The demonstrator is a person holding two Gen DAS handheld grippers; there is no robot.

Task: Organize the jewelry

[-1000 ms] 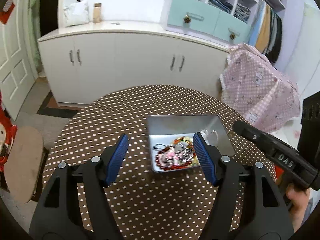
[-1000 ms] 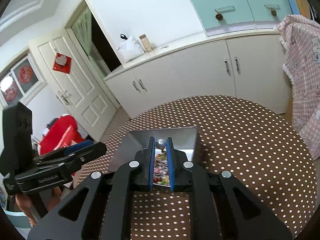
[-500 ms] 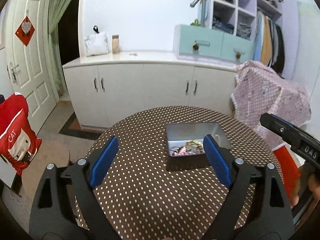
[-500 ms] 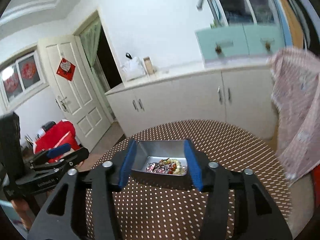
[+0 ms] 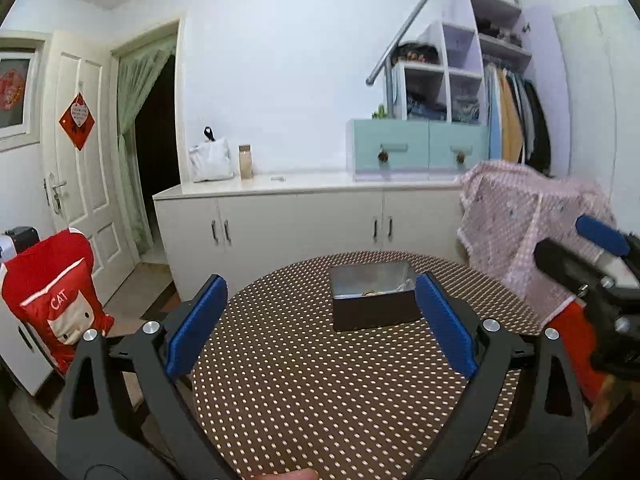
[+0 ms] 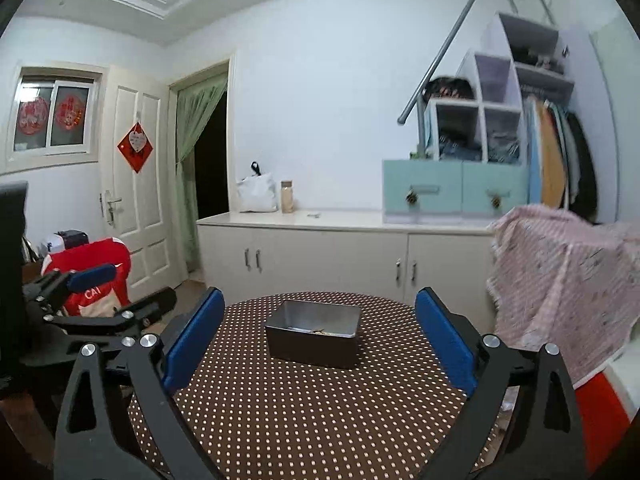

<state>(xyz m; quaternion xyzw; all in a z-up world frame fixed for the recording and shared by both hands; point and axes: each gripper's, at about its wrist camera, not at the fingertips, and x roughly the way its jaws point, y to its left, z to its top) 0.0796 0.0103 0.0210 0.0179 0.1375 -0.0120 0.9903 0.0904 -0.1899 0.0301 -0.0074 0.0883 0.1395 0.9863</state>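
Left wrist view: reading from the left, the left gripper (image 5: 320, 322) hangs over the near half of the round polka-dot table (image 5: 280, 380) with its blue pads spread wide and nothing between them; past it, toward the far edge of the table, sits the metal tray (image 5: 374, 302), and only a sliver of the jewelry (image 5: 376, 291) shows over its near wall; at the far right the right gripper (image 5: 592, 256) is seen from the side, clear of the table's edge. From the right wrist view the same order holds: the left gripper (image 6: 92, 300) at the left margin, then the tray (image 6: 314, 338) in the middle of the cloth, framed by the right gripper (image 6: 318, 340), whose pads stand wide apart and empty. The bare cloth shows no loose pieces in either view, so I judge the collecting done, or nearly so; whether anything inside the tray needs sorting cannot be told from this low angle. A second ago both cameras looked down into the tray from close by, the right pads were nearly closed around a small silvery bead above it, and the tangled beads and chains lay plainly visible; since then both grippers have backed away and levelled out, and the right one has opened.
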